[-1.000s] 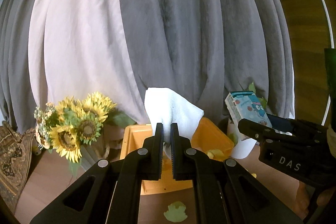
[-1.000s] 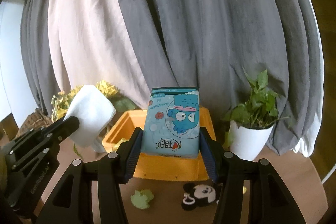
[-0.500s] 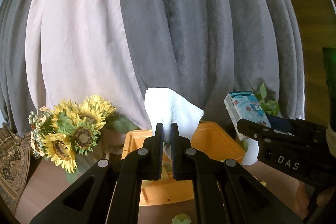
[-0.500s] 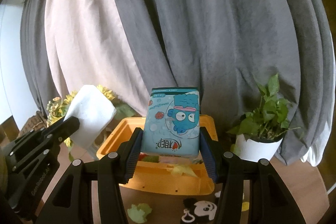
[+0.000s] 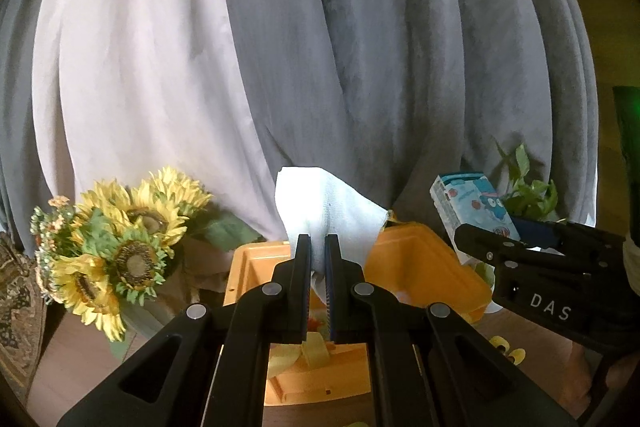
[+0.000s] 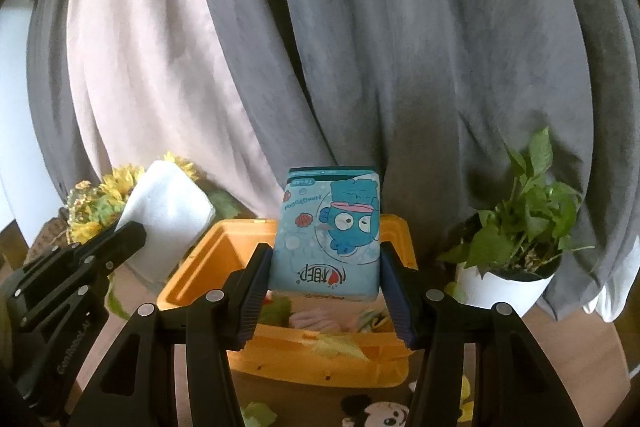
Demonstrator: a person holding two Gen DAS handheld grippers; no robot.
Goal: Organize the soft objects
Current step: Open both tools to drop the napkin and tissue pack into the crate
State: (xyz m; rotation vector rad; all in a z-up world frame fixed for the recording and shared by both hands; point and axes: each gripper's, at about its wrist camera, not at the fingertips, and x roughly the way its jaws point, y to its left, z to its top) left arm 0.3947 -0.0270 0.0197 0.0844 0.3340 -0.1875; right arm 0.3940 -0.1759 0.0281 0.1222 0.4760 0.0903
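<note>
A: What are the grippers holding?
B: Left gripper [image 5: 317,247] pinches a white cloth [image 5: 324,203]; right gripper [image 6: 326,267] clamps a blue tissue pack [image 6: 330,231]. Both are above the yellow bin [image 6: 200,275].
A: Beyond that?
B: Sunflowers [image 5: 120,247] left, plant [image 6: 528,211] right, curtains [image 6: 360,47] behind.

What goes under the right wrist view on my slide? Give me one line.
Right gripper clamps a blue cartoon tissue pack above the orange bin, beside a potted plant.
</note>
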